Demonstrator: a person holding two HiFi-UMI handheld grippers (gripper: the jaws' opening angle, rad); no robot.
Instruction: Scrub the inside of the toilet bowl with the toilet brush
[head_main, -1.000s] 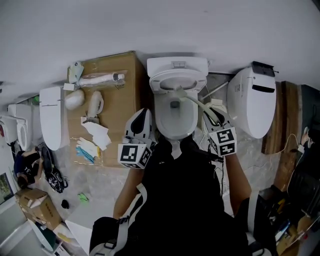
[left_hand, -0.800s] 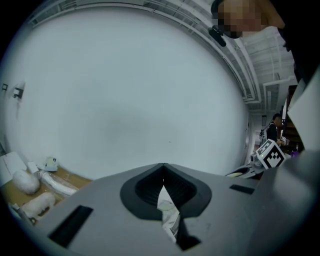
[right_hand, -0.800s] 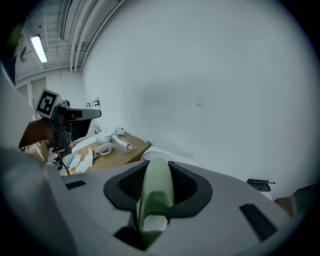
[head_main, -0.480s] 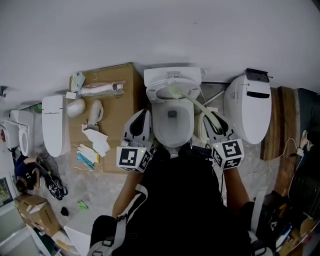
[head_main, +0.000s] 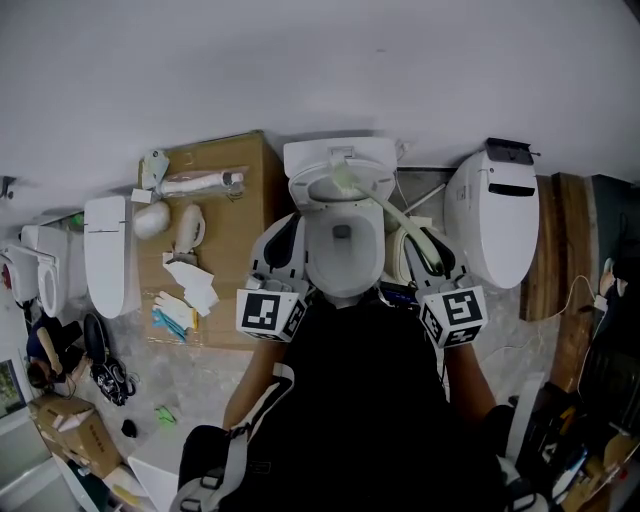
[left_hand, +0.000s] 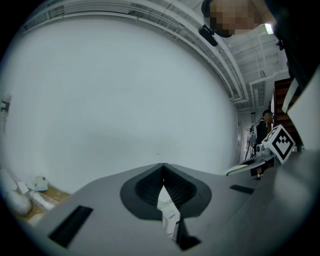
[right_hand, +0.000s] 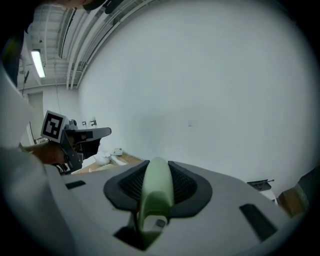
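The toilet brush (head_main: 383, 205) looks light, with a stiff, smooth pale-green handle, so I take it near the handle end, where my right gripper (head_main: 422, 240) pinches it. Its long axis slants away and leftward, head seemingly at the toilet bowl's (head_main: 343, 272) back rim. My left gripper (head_main: 284, 228), pressed together and empty, sits beside the bowl.

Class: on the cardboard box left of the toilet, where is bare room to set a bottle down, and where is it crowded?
Bare: the right strip of the cardboard box, between the crumpled white paper and the left gripper. Crowded: its left half, from the wrapped package down to the blue items.
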